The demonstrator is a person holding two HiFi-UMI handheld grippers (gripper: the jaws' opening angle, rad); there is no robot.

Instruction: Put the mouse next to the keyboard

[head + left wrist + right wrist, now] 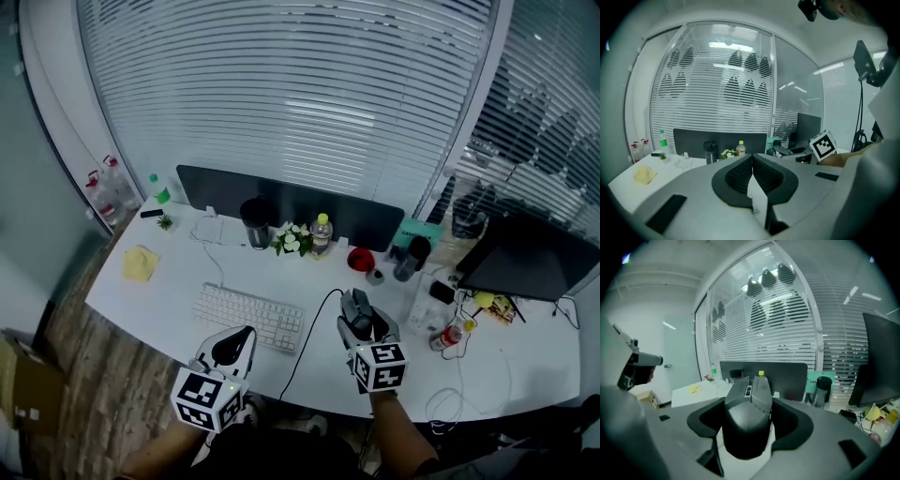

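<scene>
Right gripper (356, 302): your jaws are clamped on the black mouse (745, 427), one pad on each flank. It sits over the front part of the desk (169, 281), right of the keyboard (248, 317) and apart from it. Can't tell whether it touches the surface.

Left gripper (752, 161): jaws closed tip to tip, nothing between. It's at the front edge, just in front of the keyboard's right half.

Room to move: there's a bare strip between the keyboard's right end and the mouse. The mouse cable (305, 347) crosses it and drops over the front edge. The left end is mostly bare apart from a yellow cloth (140, 263). The right end is cluttered with small items and a red-capped bottle (448, 336) lying on its side.

Back edge: black tumbler (256, 223), flowers (292, 239) and yellow-capped bottle (322, 234), all against a dark partition (281, 202).

Surface is white and curved. Blinds (291, 94) behind it, wooden floor (66, 375) at left.
</scene>
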